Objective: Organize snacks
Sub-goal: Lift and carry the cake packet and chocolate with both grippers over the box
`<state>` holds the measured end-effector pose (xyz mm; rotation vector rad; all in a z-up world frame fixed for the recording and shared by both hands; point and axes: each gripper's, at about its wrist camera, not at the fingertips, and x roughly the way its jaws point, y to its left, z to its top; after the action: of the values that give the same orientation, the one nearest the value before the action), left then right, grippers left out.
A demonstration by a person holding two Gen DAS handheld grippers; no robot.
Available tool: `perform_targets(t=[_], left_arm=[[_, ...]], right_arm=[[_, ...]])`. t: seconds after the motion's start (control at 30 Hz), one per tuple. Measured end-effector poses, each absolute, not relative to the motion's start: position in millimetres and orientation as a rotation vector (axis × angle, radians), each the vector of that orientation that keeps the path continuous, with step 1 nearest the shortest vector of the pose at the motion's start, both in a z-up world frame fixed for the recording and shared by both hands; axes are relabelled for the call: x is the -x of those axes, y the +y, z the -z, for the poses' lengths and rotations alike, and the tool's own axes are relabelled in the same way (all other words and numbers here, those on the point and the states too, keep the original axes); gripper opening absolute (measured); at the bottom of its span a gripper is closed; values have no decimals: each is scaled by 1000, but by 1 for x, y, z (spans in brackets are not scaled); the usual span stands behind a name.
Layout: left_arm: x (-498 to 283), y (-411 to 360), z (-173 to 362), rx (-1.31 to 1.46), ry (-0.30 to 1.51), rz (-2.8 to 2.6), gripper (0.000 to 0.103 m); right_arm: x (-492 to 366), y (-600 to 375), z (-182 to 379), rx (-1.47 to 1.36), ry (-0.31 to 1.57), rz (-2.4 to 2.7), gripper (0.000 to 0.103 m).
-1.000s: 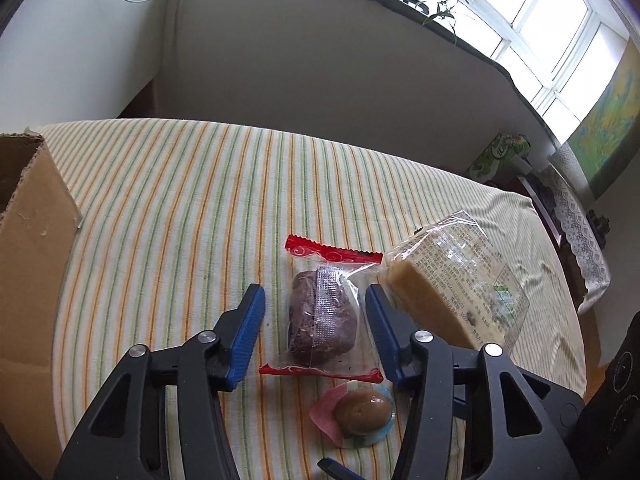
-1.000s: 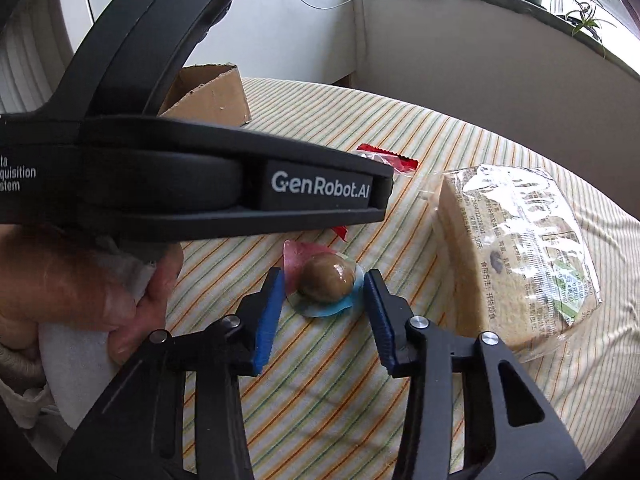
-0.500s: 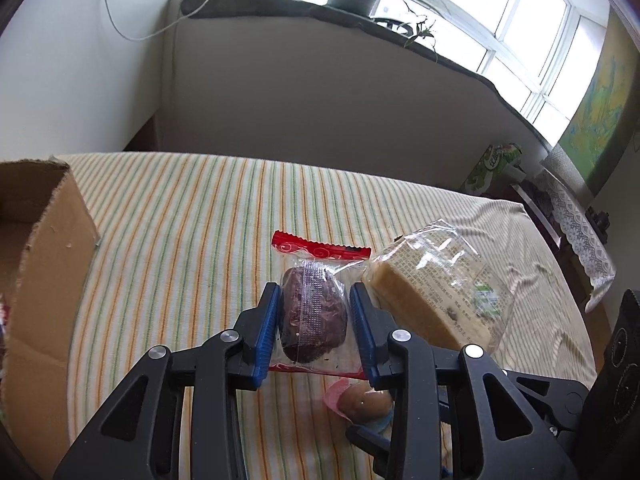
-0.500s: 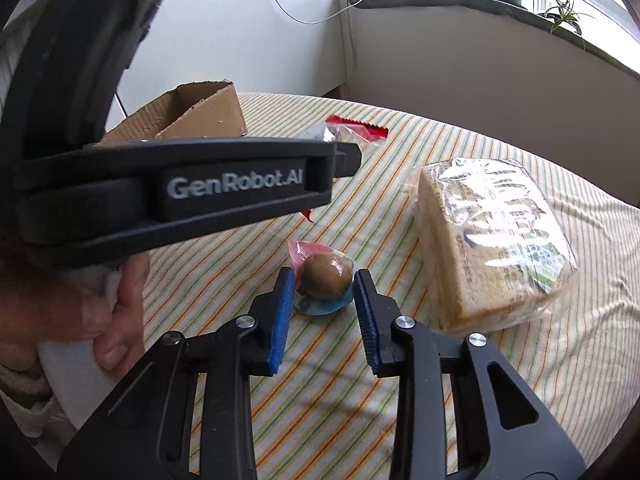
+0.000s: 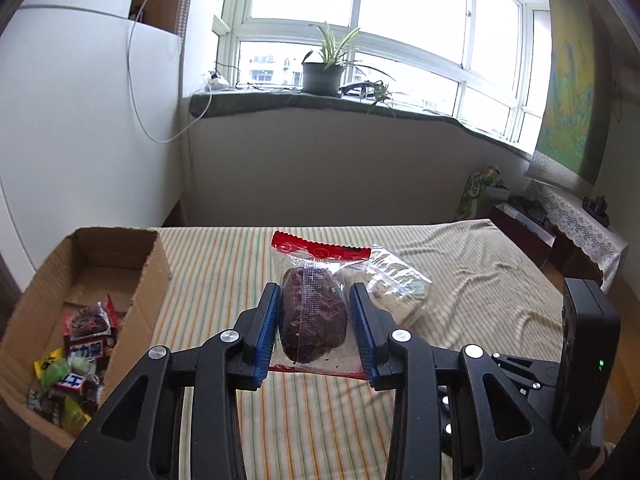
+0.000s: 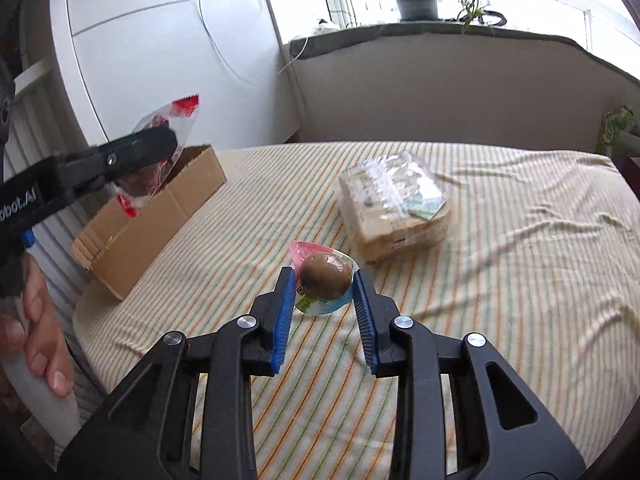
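Left gripper [image 5: 314,320]: clamped on dark cake packet [image 5: 313,314], held above striped tabletop [image 5: 208,264], near cardboard box [image 5: 80,280]. Right gripper [image 6: 322,300]: closed on wrapped egg [image 6: 324,276], apparently lifted. Bread packet [image 6: 394,204] lies on the tabletop.

My left wrist camera looks level across the bed [image 5: 460,280] toward the window [image 5: 360,20], box [image 5: 152,264] at its left edge. My right camera tilts down closer; both share the bread packet [image 6: 394,208].
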<state>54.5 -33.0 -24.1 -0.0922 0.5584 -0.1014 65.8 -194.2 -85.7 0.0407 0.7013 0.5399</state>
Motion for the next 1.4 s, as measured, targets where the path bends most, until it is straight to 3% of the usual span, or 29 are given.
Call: perform_targets(t=[0.3, 0.53, 1.03, 1.4], left_arm=[[-8, -45, -28, 66, 412, 129, 34], [13, -43, -45, 65, 357, 137, 34], [28, -20, -38, 111, 343, 142, 34], [32, 45, -18, 211, 361, 61, 34]], right_arm=[[-31, -210, -1, -22, 500, -493, 31], [-6, -209, -22, -8, 471, -483, 31], [-2, -180, -20, 59, 485, -498, 31], [-14, -103, -8, 152, 532, -586, 31]])
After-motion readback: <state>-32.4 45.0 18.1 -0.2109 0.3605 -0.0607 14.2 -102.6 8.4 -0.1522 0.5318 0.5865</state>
